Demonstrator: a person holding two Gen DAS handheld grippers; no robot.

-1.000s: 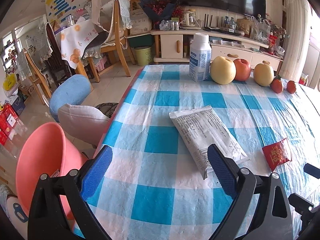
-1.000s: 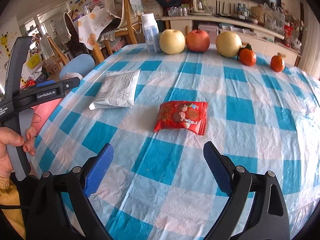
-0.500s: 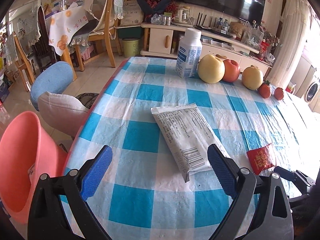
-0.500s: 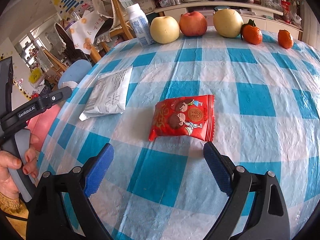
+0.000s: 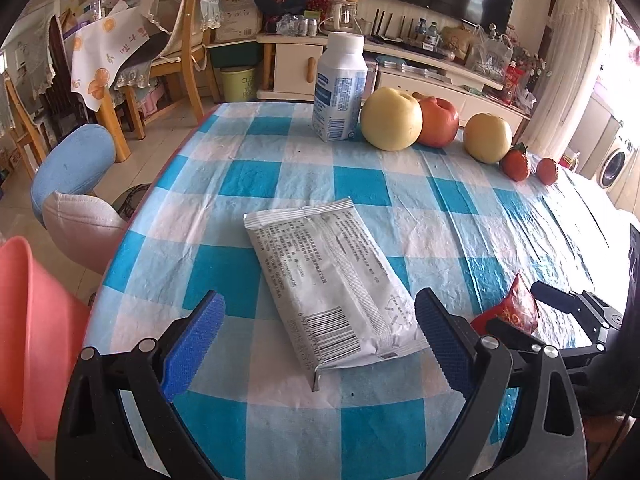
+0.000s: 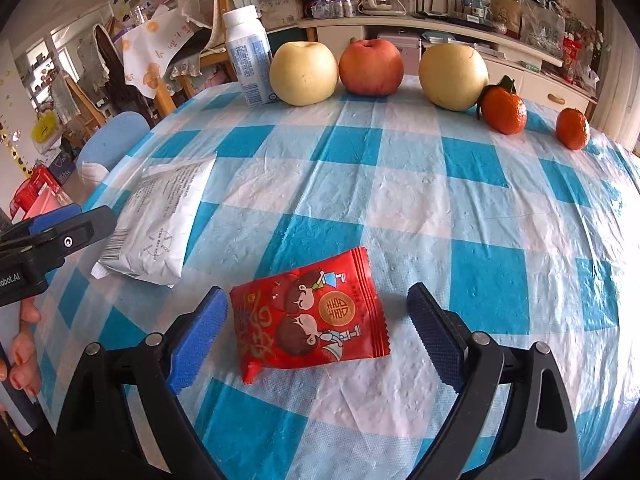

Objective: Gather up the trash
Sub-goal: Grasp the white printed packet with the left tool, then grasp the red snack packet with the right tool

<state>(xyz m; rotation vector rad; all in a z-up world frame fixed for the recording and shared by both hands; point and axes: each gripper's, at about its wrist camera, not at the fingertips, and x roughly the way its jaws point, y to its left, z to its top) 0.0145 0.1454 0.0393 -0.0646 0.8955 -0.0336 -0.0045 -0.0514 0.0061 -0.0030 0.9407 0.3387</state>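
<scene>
**Both grippers low over the wrappers**

Left gripper (image 5: pixel 318 338) spread wide, straddling the near end of the silver packet (image 5: pixel 328 284), flat on the checked cloth (image 5: pixel 256 178). Right gripper (image 6: pixel 316 338) likewise wide apart, either side of the red packet (image 6: pixel 310 318); pads not touching it. Fruit (image 6: pixel 303 73) and a bottle (image 6: pixel 247 54) lined up at the far edge. Pink bin (image 5: pixel 28 320) just left of the table.

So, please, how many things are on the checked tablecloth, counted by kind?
Wrappers: 2 (silver packet, red packet)
Bottle: 1 (white bottle)
Large round fruits: 3 (yellow, red, yellow)
Small orange fruits: 2 ()
Total: 8
</scene>
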